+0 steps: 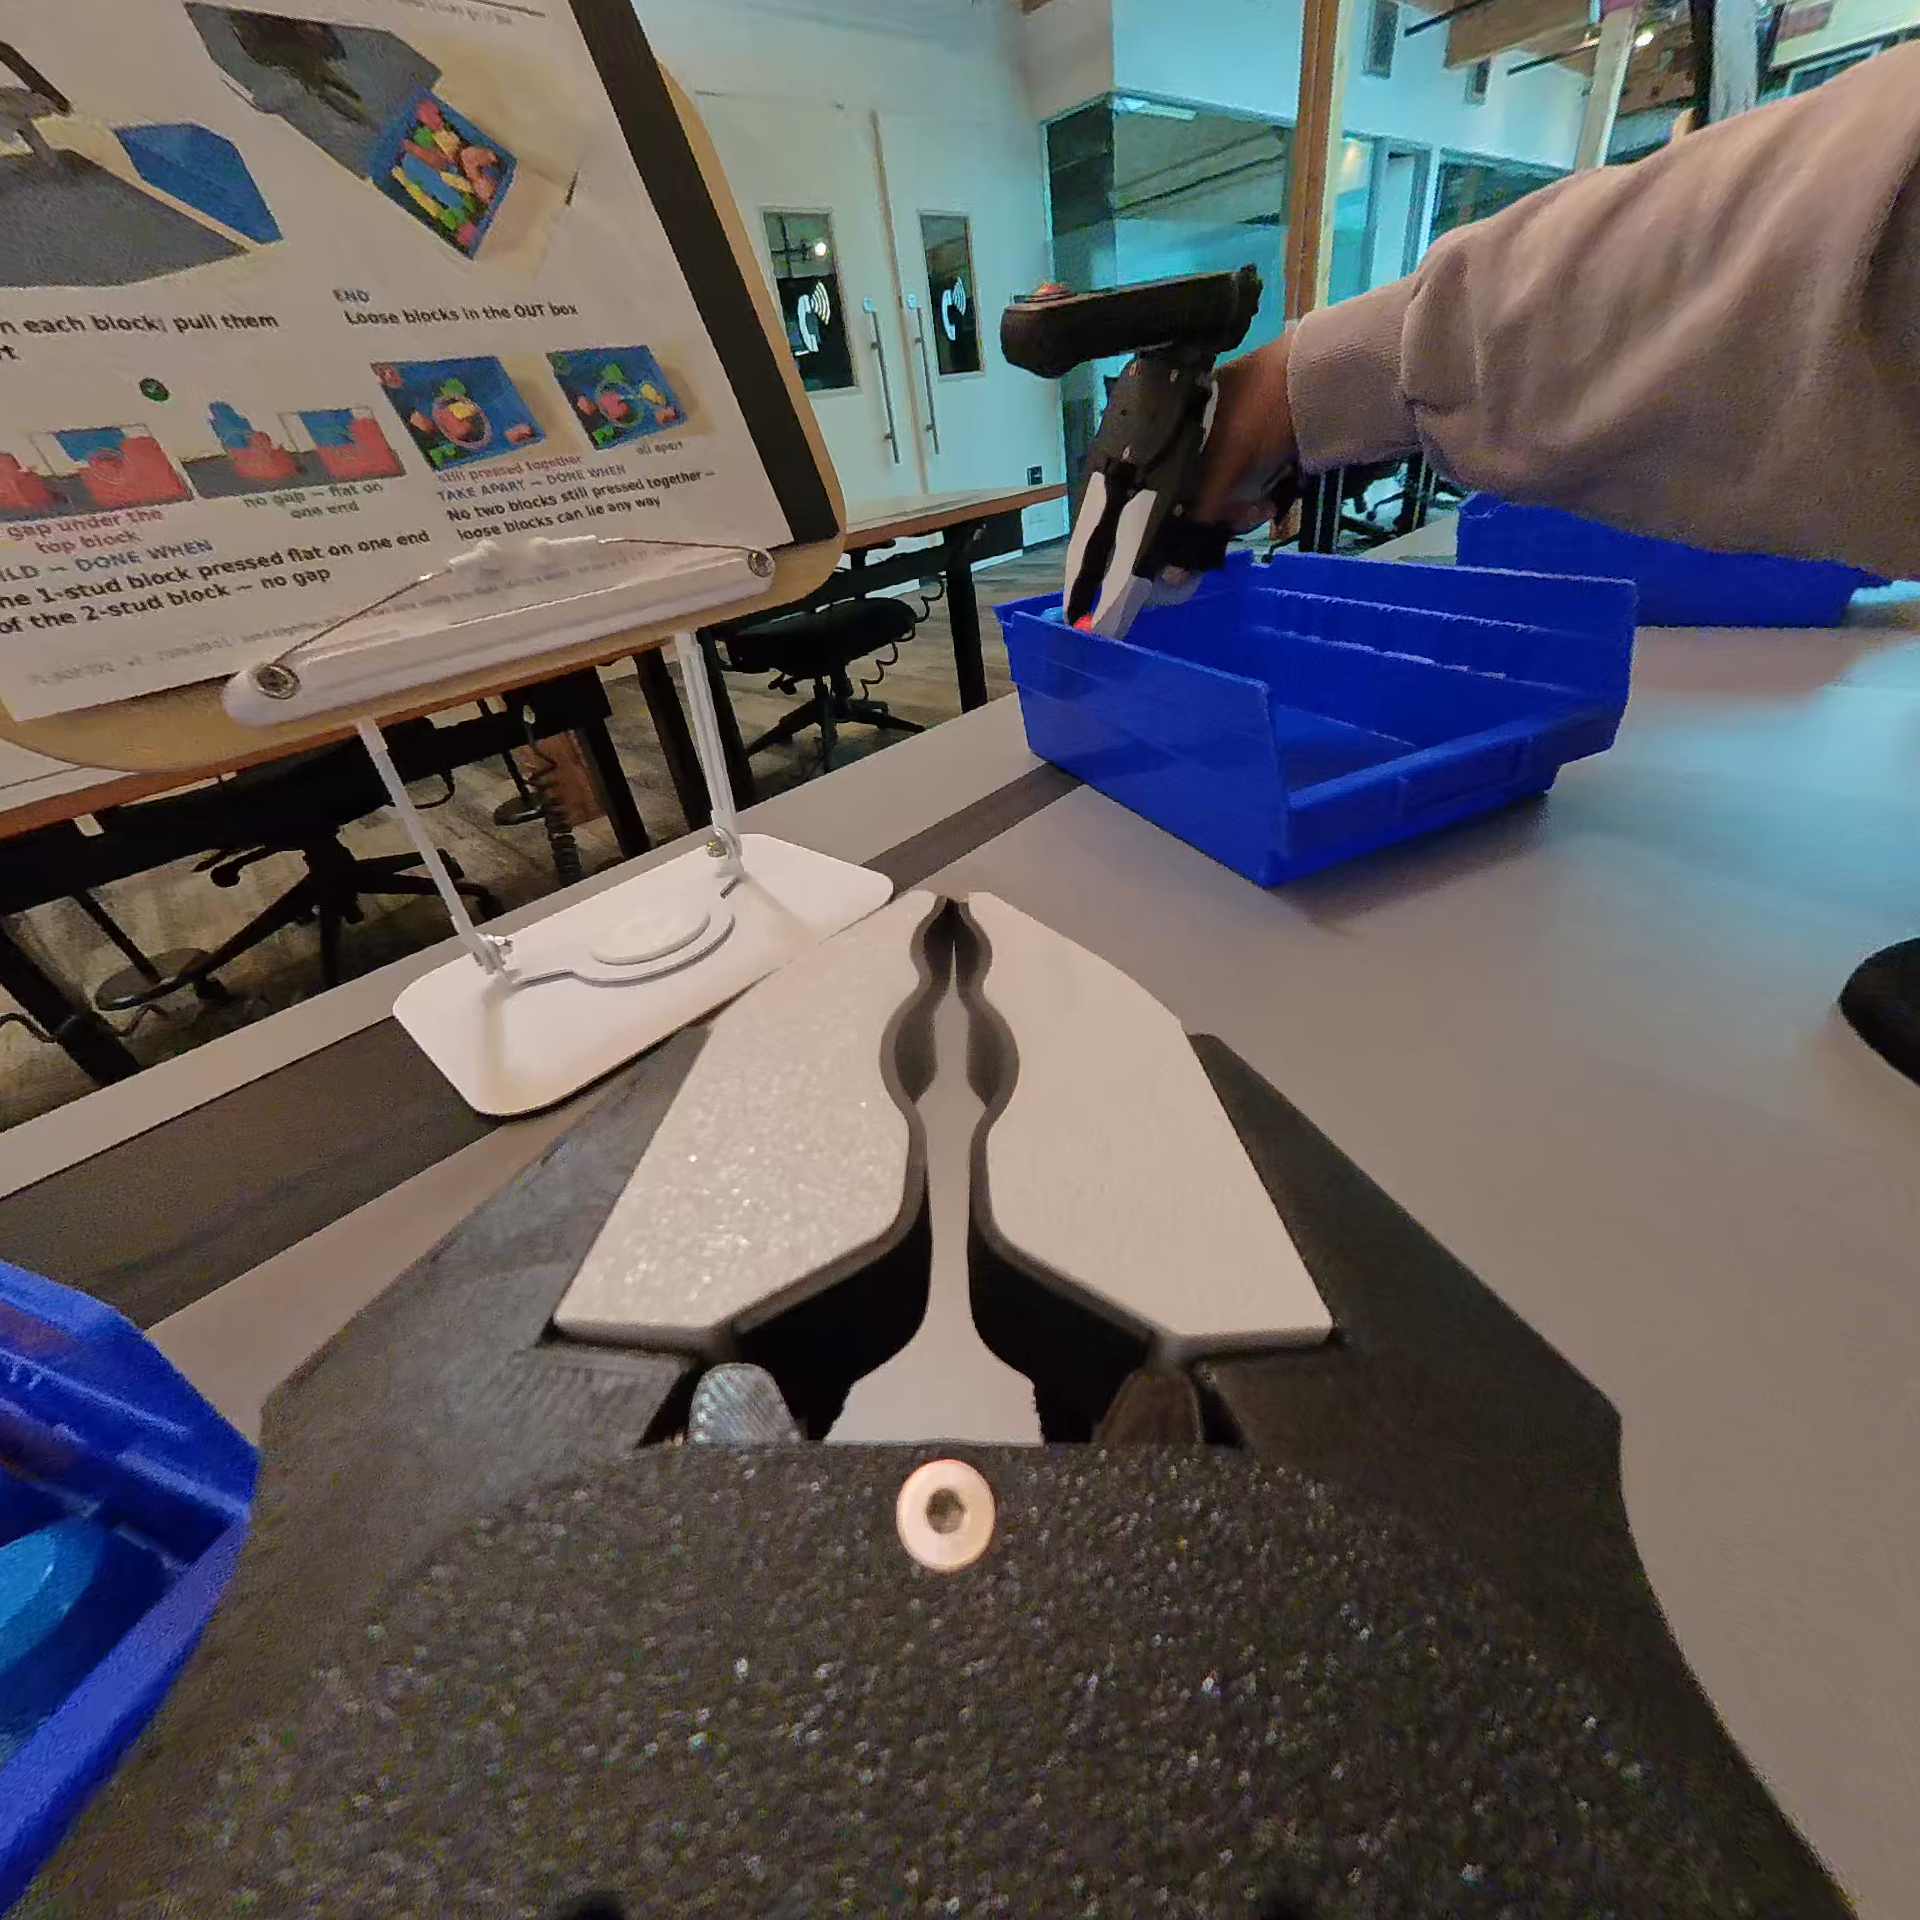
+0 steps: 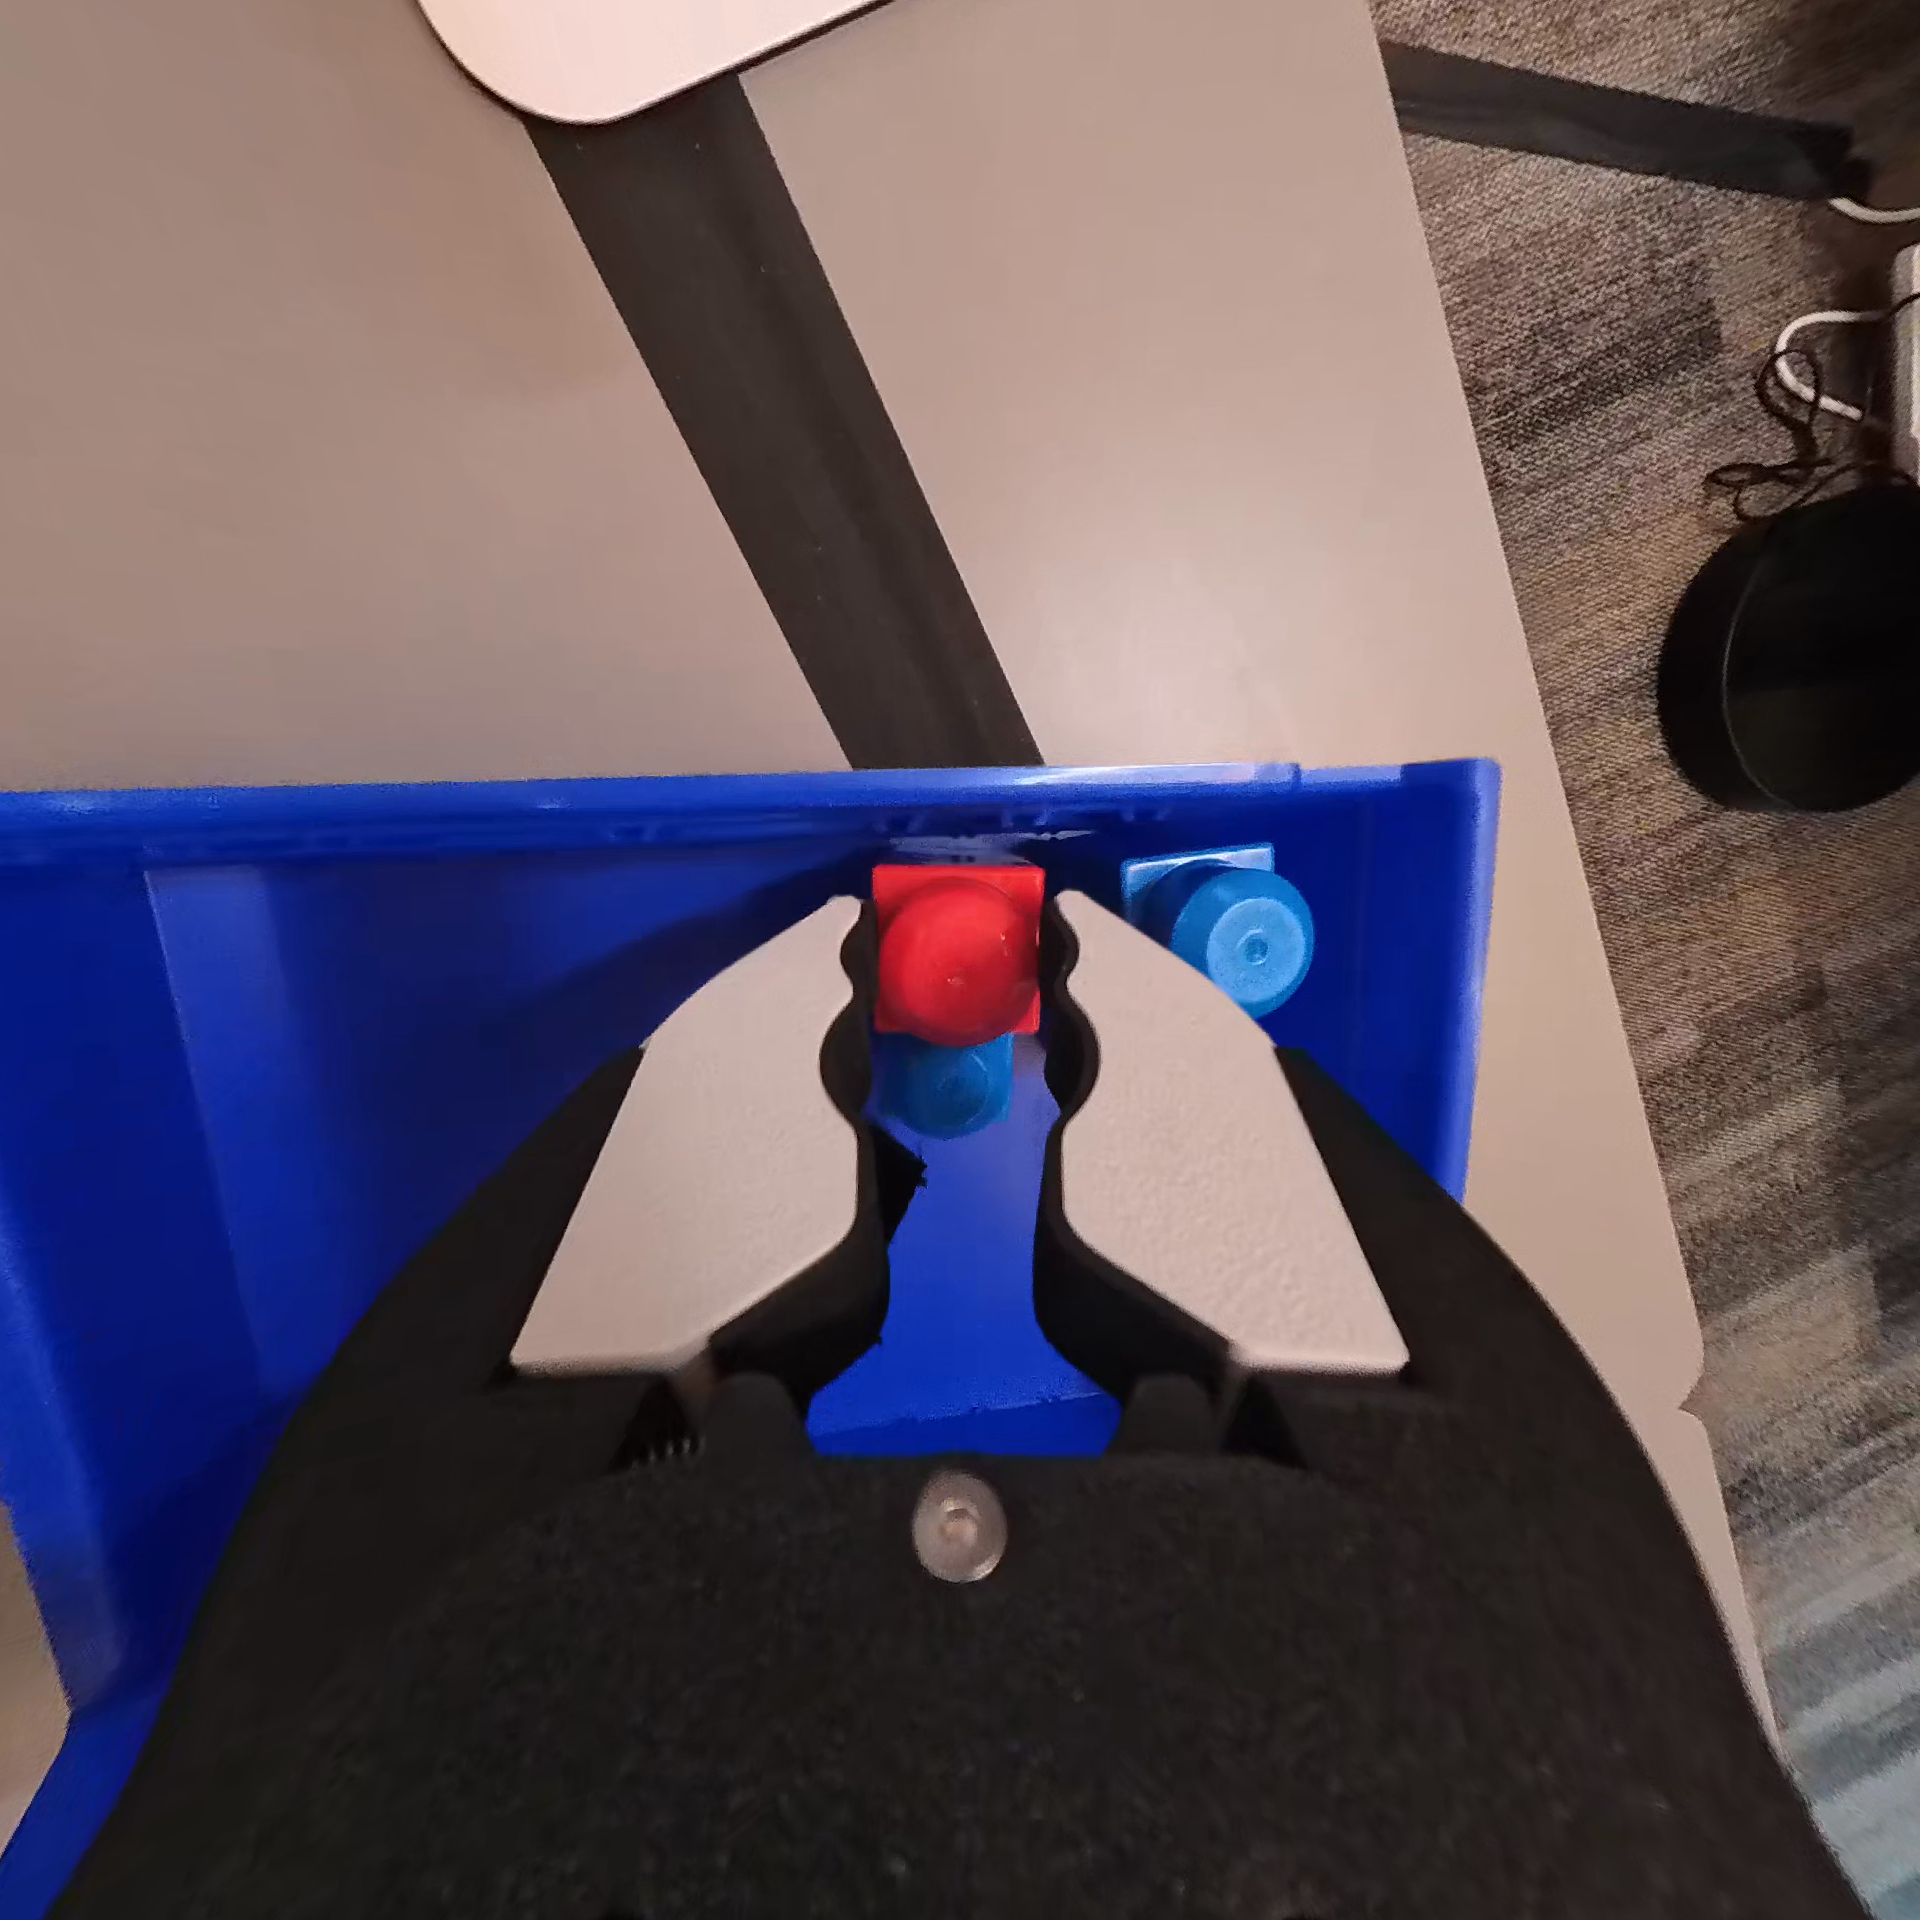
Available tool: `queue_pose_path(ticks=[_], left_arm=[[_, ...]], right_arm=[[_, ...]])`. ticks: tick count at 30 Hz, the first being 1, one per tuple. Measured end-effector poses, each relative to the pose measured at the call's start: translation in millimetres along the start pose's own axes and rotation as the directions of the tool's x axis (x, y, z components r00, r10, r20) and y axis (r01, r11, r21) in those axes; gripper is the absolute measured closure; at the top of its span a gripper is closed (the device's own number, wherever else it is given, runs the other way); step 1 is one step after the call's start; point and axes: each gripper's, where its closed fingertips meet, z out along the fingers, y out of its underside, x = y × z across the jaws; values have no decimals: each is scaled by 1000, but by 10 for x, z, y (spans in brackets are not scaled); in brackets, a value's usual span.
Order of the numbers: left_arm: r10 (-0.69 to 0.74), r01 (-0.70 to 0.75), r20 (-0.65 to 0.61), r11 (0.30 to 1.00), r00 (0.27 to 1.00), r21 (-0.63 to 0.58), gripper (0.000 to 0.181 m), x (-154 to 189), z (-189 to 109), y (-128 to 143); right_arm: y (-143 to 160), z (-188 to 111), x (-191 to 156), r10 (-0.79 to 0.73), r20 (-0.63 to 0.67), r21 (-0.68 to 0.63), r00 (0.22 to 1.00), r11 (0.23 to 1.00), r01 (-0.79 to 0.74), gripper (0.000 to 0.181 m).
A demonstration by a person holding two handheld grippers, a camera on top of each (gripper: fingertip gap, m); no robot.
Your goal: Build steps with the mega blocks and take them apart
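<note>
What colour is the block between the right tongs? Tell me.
Red, seen best in the right wrist view, inside the blue bin.

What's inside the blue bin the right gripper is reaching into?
In the blue plastic bin: a red one-stud block between the right gripper fingers, a blue stud just below, another blue one-stud block beside. Gripper hides the rest.

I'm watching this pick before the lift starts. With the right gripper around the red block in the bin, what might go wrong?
1. The red block sits right at the blue bin's wall, so lifting may scrape or snag it.
2. A blue stud shows just beneath the red block; if joined, both come up together.
3. The right gripper has one finger close to the loose blue block and may nudge it.
</note>
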Motion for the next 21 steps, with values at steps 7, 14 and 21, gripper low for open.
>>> queue_pose_path(ticks=[7,14,21], left_arm=[[63,-63,22,998,998,-20,181,-19,0,18],[31,-31,54,1000,998,-5,181,-103,-31,-16],[-18,22,162,999,987,-27,181,-349,-88,28]], right_arm=[[-318,-399,-32,73,-64,186,995,981,-60,144],[-908,-1291,-596,287,-167,681,943,726,-100,151],[-853,-1348,-1492,515,-101,884,851,439,-161,162]])
